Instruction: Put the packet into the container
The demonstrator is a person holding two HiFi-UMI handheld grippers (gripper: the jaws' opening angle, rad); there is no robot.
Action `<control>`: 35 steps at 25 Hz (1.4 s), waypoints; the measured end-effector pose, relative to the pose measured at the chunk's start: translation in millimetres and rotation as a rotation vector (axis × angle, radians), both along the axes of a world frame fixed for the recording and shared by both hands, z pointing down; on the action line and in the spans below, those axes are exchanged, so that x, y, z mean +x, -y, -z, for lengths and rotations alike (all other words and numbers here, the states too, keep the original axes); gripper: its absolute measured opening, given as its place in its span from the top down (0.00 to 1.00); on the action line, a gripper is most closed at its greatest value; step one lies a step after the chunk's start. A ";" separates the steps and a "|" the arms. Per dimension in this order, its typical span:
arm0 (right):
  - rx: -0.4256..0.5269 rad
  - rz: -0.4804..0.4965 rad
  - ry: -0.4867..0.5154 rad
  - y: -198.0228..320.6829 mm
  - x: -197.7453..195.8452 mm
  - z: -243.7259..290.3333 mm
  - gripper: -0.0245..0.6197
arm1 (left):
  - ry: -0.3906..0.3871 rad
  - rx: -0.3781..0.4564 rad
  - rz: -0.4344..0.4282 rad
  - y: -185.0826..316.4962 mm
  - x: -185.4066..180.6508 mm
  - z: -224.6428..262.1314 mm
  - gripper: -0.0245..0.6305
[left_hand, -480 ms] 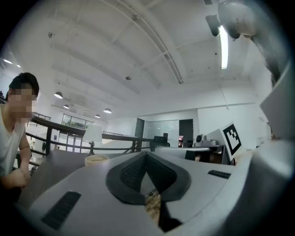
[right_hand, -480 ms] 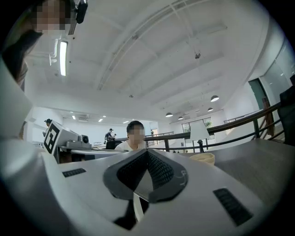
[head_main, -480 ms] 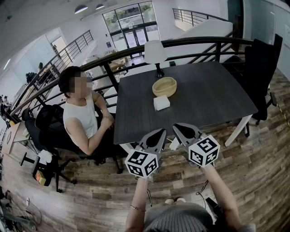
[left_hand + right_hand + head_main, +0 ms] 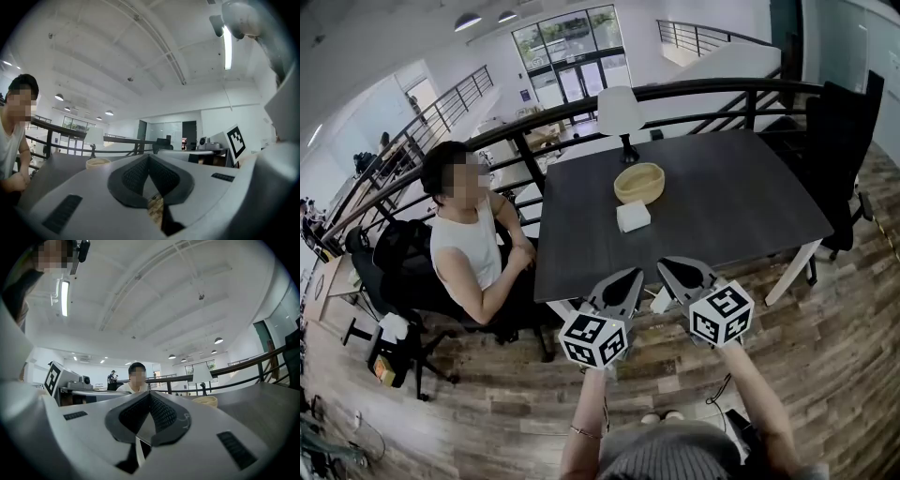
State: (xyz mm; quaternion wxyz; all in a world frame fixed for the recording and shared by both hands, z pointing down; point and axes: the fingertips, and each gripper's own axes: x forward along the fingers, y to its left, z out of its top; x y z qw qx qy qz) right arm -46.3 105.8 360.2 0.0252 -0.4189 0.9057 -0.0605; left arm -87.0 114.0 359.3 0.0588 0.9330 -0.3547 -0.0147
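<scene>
The white packet (image 4: 634,215) lies flat on the dark table (image 4: 741,202), near its middle, just on the near side of the light wooden bowl (image 4: 639,182); whether the two touch cannot be told. A white lamp (image 4: 621,111) stands at the far edge behind the bowl. Both claws are held level side by side at the table's near edge, well short of the packet. The left claw (image 4: 623,279) has its jaws pressed together with nothing between them, and so does the right claw (image 4: 680,272), the tips meeting in a point in each gripper view. From the left gripper view the bowl shows low over the table, left of the jaws. A person (image 4: 469,234) in a white sleeveless top sits at the table's left side, and a black chair (image 4: 839,131) stands at its right.
</scene>
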 end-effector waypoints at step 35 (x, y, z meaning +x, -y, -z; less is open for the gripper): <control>-0.020 0.105 0.048 85.8 20.8 -6.2 0.95 | 0.011 -0.027 0.077 84.6 12.4 -12.3 0.95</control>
